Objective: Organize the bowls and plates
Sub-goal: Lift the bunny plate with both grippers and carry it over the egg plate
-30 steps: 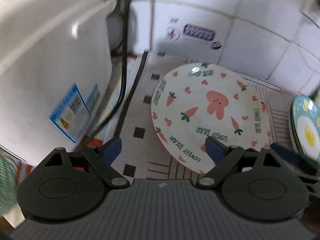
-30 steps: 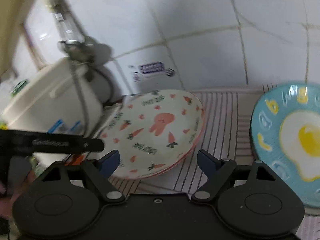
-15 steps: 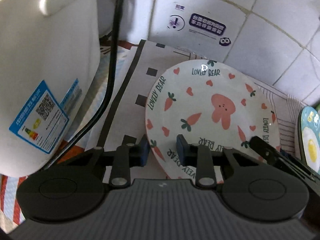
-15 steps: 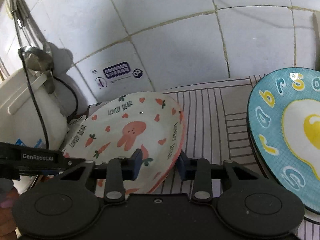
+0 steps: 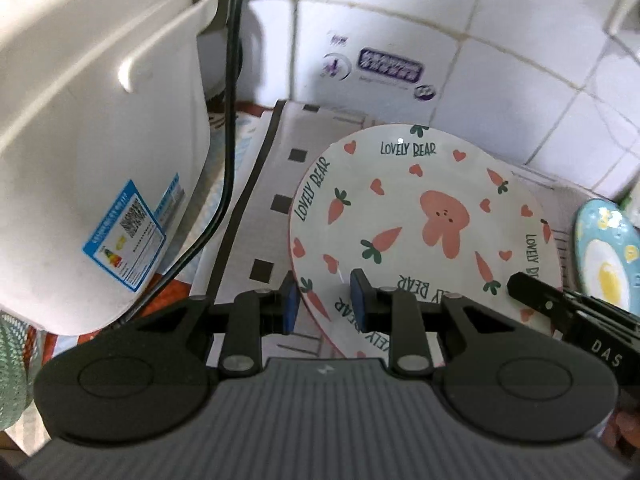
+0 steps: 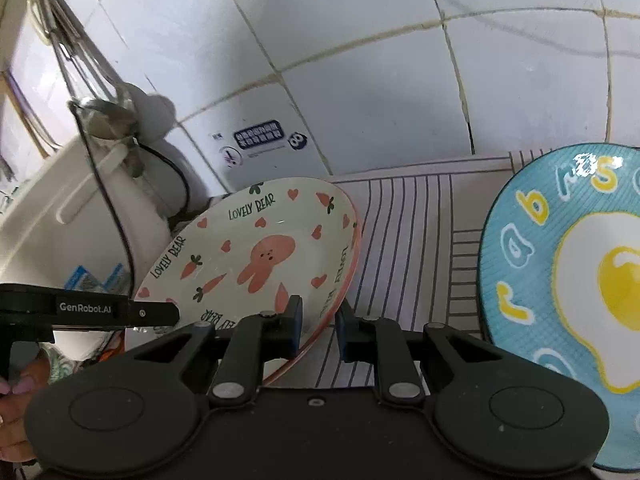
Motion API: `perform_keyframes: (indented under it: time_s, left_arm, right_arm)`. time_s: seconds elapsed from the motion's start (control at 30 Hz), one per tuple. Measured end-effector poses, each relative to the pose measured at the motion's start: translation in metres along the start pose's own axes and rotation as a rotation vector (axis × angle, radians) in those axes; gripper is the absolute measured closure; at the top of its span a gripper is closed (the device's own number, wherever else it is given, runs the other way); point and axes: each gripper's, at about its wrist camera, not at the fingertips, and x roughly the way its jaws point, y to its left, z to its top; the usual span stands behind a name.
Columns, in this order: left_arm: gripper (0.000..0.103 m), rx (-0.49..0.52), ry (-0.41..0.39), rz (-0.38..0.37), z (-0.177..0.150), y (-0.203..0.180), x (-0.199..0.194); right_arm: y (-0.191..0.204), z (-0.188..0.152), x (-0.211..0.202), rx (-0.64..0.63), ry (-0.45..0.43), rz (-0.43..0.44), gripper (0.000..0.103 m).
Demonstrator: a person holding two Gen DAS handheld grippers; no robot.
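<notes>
A white plate with a pink bunny, carrots and hearts [image 5: 420, 208] lies on a patterned mat by the tiled wall. My left gripper [image 5: 324, 302] is shut on its near left rim, one blue pad outside and one on the plate's face. In the right wrist view the same plate [image 6: 260, 256] tilts, with its right edge raised. My right gripper [image 6: 320, 322] is closing on the near right rim, which sits between the pads and touches both. A blue plate with a fried-egg picture [image 6: 568, 280] rests to the right, apart from both grippers.
A big white rice cooker [image 5: 92, 140] with a black cord [image 5: 228, 120] stands close on the left. The tiled wall [image 6: 360, 80] rises just behind the plates. A striped mat [image 6: 408, 232] shows between the two plates. A hand [image 6: 16, 392] holds the left gripper.
Both grippers went from wide open to closed on the bunny plate's near rim, one on each side. The plate now looks tipped up on its right side.
</notes>
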Motion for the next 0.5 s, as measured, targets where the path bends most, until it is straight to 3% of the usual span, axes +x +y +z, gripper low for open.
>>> perform_keyframes:
  time_s: [0.23, 0.5]
  left_arm:
    - [0.078, 0.064, -0.039, -0.036, 0.002, -0.039, -0.046]
    - [0.078, 0.147, -0.061, -0.105, -0.001, -0.100, -0.066]
  right_arm:
    - [-0.005, 0.012, -0.058, -0.023, -0.049, 0.001, 0.080]
    - [-0.036, 0.018, -0.120, -0.020, -0.131, -0.050, 0.080]
